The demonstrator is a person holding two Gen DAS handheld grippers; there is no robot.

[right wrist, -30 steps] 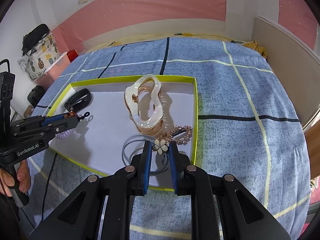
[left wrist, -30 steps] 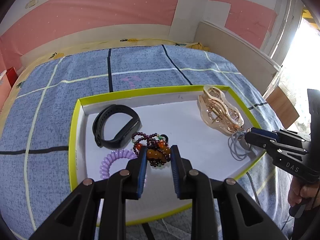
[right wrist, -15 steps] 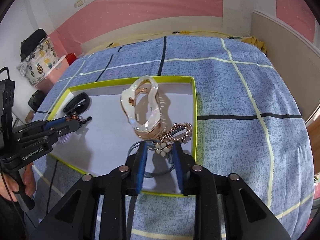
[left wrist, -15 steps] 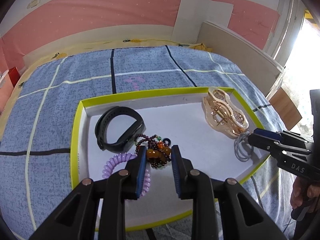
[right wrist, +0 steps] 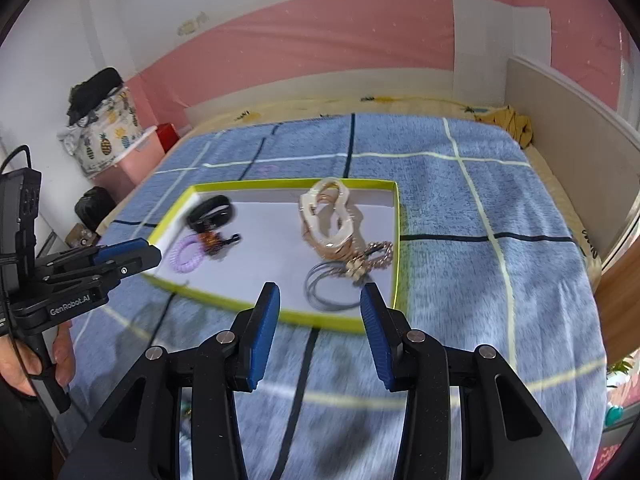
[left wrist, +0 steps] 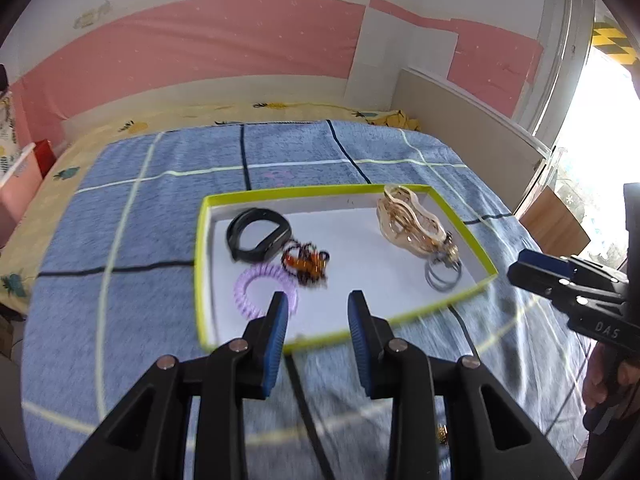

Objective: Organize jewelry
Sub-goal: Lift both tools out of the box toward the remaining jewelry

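Left wrist view: jewelry lies in a yellow-rimmed tray point(left wrist: 460, 216) on the blue plaid blanket point(left wrist: 120, 240). Inside the tray: black band point(left wrist: 256, 234) at far left, bead bracelet point(left wrist: 306, 264) just beside it, purple coil tie point(left wrist: 260, 286) nearer the front rim, gold hair claw point(left wrist: 408, 220) at far right, grey hair ties point(left wrist: 442, 276) by the right front corner. Left gripper point(left wrist: 318, 312) and right gripper point(right wrist: 320, 304) hang over the tray's front rim; jaws of both have just been opening, parted partway, nothing between them.

Bed point(left wrist: 120, 240) under blue blanket point(right wrist: 480, 240); tray point(left wrist: 340, 336) atop.
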